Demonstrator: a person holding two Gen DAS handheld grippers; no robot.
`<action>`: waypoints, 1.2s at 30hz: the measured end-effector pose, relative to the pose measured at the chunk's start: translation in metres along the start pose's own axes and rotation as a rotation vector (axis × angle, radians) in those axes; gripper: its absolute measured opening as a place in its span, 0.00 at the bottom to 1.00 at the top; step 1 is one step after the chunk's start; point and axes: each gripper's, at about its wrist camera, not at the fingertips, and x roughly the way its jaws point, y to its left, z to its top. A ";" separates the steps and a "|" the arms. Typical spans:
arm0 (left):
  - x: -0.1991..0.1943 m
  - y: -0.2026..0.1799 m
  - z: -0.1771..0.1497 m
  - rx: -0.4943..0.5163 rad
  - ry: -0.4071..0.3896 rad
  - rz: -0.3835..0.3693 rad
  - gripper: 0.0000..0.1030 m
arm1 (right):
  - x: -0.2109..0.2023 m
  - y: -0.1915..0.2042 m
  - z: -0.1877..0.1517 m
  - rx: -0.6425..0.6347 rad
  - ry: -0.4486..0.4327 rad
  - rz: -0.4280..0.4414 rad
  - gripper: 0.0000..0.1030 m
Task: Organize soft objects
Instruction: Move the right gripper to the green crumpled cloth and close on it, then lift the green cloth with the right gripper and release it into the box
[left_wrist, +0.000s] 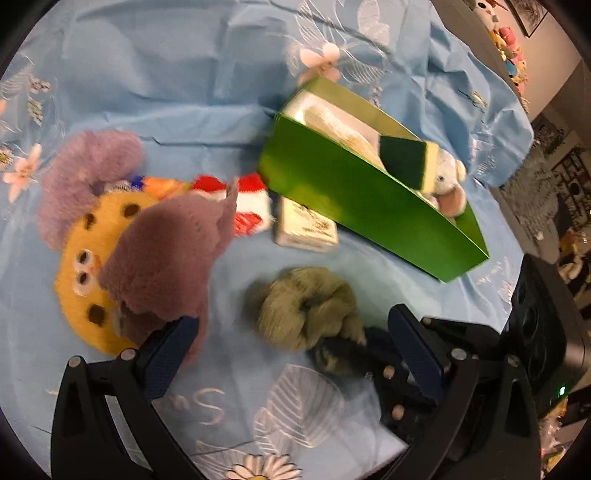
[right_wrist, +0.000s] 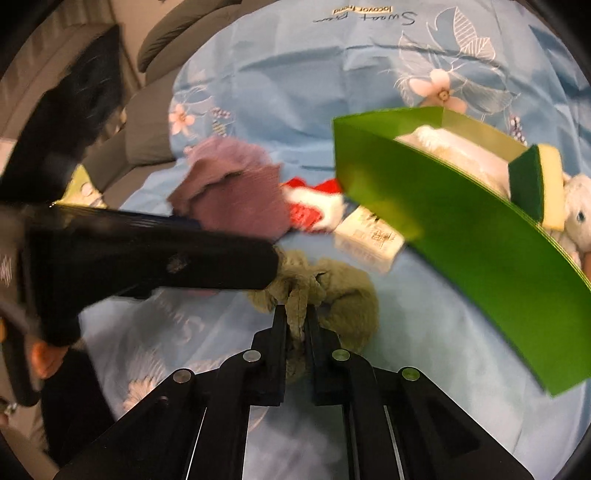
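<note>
An olive-green fuzzy cloth (right_wrist: 343, 295) lies bunched on the blue tablecloth (left_wrist: 147, 74). My right gripper (right_wrist: 297, 314) is shut on a fold of it. In the left wrist view the same cloth (left_wrist: 295, 306) sits between the wide-apart fingers of my open left gripper (left_wrist: 291, 332), and the right gripper (left_wrist: 343, 347) pinches its near edge. A purple cloth (left_wrist: 166, 258) drapes over a yellow plush (left_wrist: 81, 273) and touches the left fingertip. The green box (left_wrist: 369, 206) holds a white towel, a green-and-yellow sponge (left_wrist: 406, 162) and a pale plush bunny (left_wrist: 448, 184).
A white tissue packet (left_wrist: 306, 229) and a red-and-white knitted item (left_wrist: 251, 206) lie against the box's near wall. A second purple fuzzy piece (left_wrist: 85, 173) lies behind the yellow plush. Grey sofa cushions (right_wrist: 147, 122) border the table. A person's hand (right_wrist: 44, 354) holds the left gripper.
</note>
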 end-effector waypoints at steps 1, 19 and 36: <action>0.003 -0.002 -0.001 0.003 0.013 -0.011 0.99 | -0.002 0.002 -0.003 0.001 0.007 0.011 0.09; 0.035 -0.009 -0.025 -0.049 0.163 -0.118 0.25 | -0.012 -0.004 -0.033 0.086 0.051 -0.007 0.09; -0.043 -0.033 -0.023 0.031 0.024 -0.170 0.14 | -0.071 0.038 -0.016 -0.041 -0.079 0.038 0.09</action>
